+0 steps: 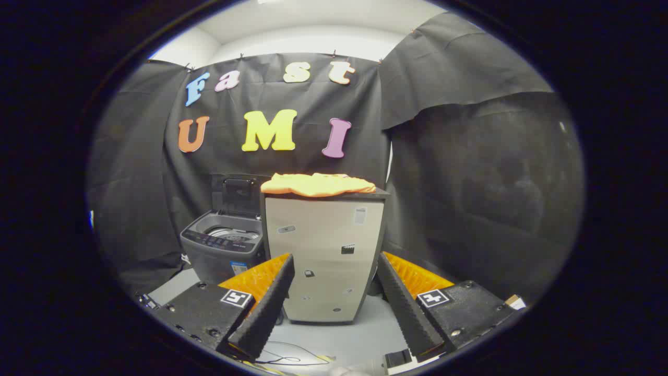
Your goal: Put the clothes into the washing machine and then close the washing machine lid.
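Presently we find the gripper (334, 271) spread wide and empty. The orange clothes (318, 184) lie far off atop a cabinet (323, 250), right of the open washing machine (224, 243). Soft, light; we advise pinching a bunched fold.

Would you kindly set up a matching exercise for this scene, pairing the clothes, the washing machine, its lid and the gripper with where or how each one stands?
Things:
1. clothes
2. washing machine
3. lid
4. gripper

States:
A. raised upright at the back, leaving the drum uncovered
B. jaws apart, nothing between them, short of the cabinet
C. lying folded on top of the pale cabinet
D. on the floor beside the cabinet, drum uncovered

Pairs: 1-C, 2-D, 3-A, 4-B
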A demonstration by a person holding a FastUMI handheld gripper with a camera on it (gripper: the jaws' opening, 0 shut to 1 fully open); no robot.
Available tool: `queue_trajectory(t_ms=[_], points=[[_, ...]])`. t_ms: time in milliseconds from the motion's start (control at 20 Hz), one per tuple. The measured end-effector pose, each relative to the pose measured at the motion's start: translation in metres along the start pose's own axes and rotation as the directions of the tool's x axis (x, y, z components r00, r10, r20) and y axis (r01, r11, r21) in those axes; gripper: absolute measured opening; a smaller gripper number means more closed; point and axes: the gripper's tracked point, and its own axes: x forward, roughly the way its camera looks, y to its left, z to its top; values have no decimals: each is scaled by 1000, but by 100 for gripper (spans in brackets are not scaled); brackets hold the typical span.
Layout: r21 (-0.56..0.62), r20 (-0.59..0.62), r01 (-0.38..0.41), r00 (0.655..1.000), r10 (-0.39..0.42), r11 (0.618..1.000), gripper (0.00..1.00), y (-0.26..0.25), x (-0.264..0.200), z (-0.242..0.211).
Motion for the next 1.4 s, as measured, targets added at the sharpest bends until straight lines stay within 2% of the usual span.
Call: queue_trajectory(t_ms=[950, 1200, 1400], points=[[3, -6, 28, 1000, -28, 1000, 100, 5, 1, 7], [1, 23, 62, 998, -62, 998, 100, 0, 8, 53], [21, 58, 88, 994, -89, 996, 100, -3, 22, 113]])
